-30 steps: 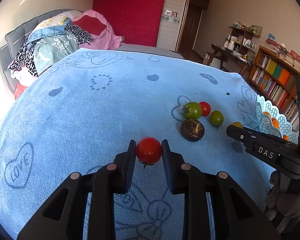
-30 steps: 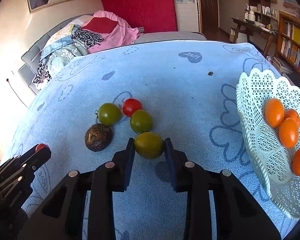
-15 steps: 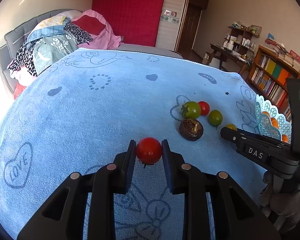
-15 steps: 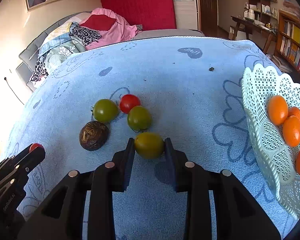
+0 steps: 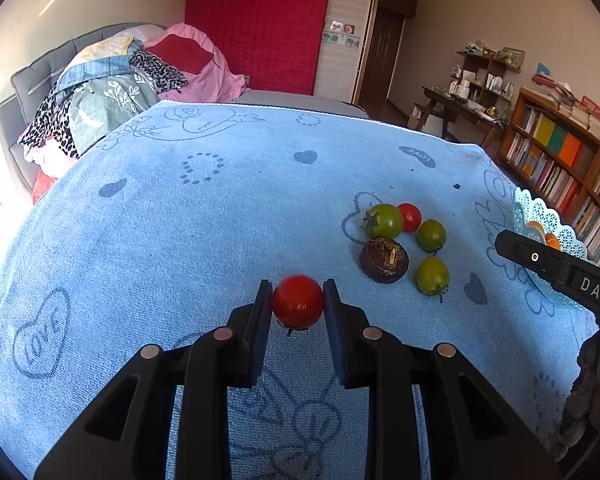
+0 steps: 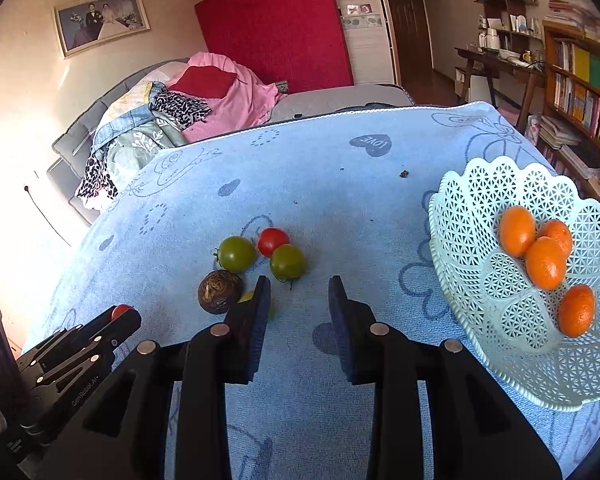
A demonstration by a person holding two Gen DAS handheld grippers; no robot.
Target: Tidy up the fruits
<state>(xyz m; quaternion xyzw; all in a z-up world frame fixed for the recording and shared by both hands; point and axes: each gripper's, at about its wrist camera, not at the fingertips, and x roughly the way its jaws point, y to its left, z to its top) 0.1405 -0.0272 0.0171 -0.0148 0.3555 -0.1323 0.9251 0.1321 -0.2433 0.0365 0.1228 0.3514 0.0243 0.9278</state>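
My left gripper (image 5: 297, 294) is shut on a red cherry tomato (image 5: 297, 303), held just above the blue cloth (image 5: 180, 240). My right gripper (image 6: 296, 292) stands open with only cloth showing between its fingers. A yellow-green tomato (image 5: 432, 276) lies on the cloth, and in the right wrist view only a sliver of this yellow-green tomato (image 6: 247, 297) shows behind the left finger. Beyond it sit two green tomatoes (image 6: 237, 253), a red tomato (image 6: 273, 240) and a brown wrinkled fruit (image 6: 220, 292). A white lattice basket (image 6: 480, 200) at the right holds several oranges (image 6: 544, 262).
The blue cloth covers the whole table. Behind its far edge is a sofa piled with clothes (image 5: 120, 80), and a bookshelf (image 5: 560, 160) stands at the right. The left gripper's body (image 6: 80, 344) shows at the lower left of the right wrist view.
My right gripper has drawn to the right and up, off the yellow-green tomato that sat between its fingers; the tomato now lies on the cloth. The left gripper has not moved.
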